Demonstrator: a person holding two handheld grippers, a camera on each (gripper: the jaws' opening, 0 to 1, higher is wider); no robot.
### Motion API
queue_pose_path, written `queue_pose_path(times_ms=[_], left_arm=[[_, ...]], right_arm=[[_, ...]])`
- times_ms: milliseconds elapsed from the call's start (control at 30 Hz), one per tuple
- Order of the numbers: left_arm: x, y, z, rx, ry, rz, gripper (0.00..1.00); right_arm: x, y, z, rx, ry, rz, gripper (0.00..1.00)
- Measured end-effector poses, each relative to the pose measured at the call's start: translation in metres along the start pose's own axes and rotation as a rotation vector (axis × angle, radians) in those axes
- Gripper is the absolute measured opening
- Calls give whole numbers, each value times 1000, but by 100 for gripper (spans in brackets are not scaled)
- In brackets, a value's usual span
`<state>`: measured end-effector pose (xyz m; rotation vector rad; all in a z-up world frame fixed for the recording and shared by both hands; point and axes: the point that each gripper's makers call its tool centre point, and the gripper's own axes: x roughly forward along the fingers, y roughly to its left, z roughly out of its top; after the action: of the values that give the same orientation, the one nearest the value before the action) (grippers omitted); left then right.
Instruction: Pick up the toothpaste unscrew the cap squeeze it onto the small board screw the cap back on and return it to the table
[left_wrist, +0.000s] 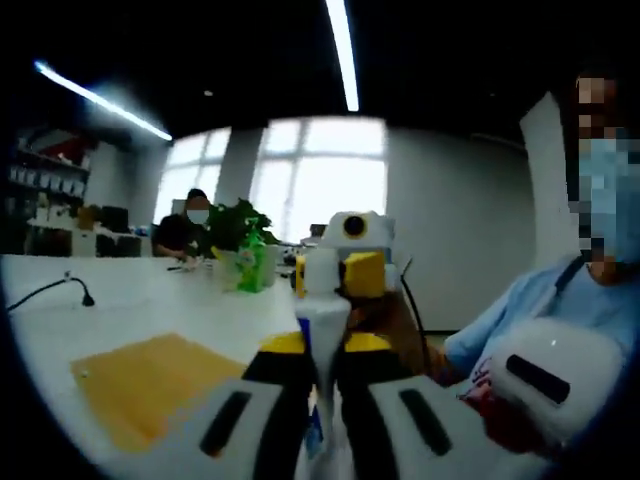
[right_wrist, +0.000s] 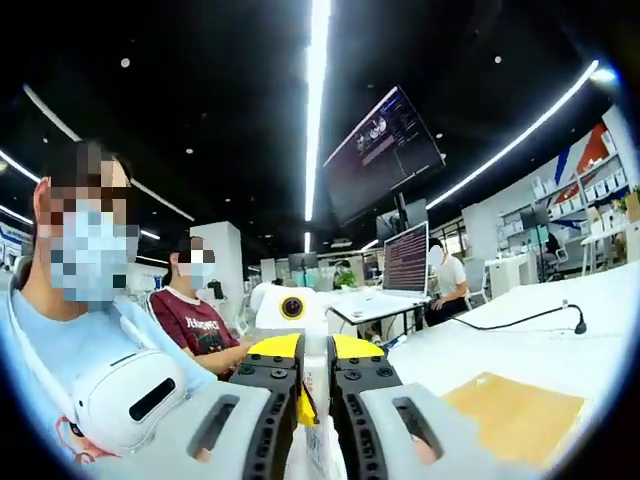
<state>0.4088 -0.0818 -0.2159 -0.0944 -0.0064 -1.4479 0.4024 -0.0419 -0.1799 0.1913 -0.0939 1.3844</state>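
Jaws first: in the left gripper view we see the left gripper (left_wrist: 318, 350) at the bottom centre, its black, yellow-tipped jaws clamped together on the toothpaste tube (left_wrist: 322, 325), which stands upright between them with its white cap (left_wrist: 320, 271) pointing up at the middle of the frame. Right behind that cap we catch the right gripper (left_wrist: 335, 275) coming in with its yellow jaw tips on either side of the cap, closed onto it as far as we can make out. Over in the right gripper view, the right gripper (right_wrist: 315, 365) sits at the bottom centre with its jaws pressed in on the white end of the toothpaste tube (right_wrist: 316, 385), and the left gripper (right_wrist: 292, 345) faces us just beyond it, yellow tips touching the same tube. So the tube is held up in the air between both tools, above the white table (left_wrist: 150, 300). Lower left in the left gripper view lies the small board (left_wrist: 155, 385), tan and flat on the table; we see it again at the lower right of the right gripper view (right_wrist: 515, 415). A black cable (left_wrist: 50, 290) trails across the table at the left, and a green bottle (left_wrist: 252, 262) stands further back near the centre. A person in a light blue shirt (left_wrist: 540, 300) fills the right edge.
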Motion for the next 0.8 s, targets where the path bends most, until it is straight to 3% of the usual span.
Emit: queue_pose_path(times_ms=[100,233,367,533,667,733,800], left_arm=[[-1,0,4,4,-15,19,8],[-3,10,5,54,-5,118,8],[-8,20,10,4,-27,195,8],[-14,28,17,-7,-62,249,8],[-23,36,25,-26,-93,303,7],[-25,39,25,-50,-98,316,7],[-25,39,26,-62,-108,325,7]], right_arm=[[1,2,4,-12,-5,-38,8],[8,-2,-1,-69,25,-167,8],[14,-9,4,-141,28,-249,8],[24,-18,12,-120,42,-292,8],[33,-25,17,-110,-11,-326,8],[36,-29,17,-56,-68,-369,8],[35,-31,19,-67,-111,-418,8]])
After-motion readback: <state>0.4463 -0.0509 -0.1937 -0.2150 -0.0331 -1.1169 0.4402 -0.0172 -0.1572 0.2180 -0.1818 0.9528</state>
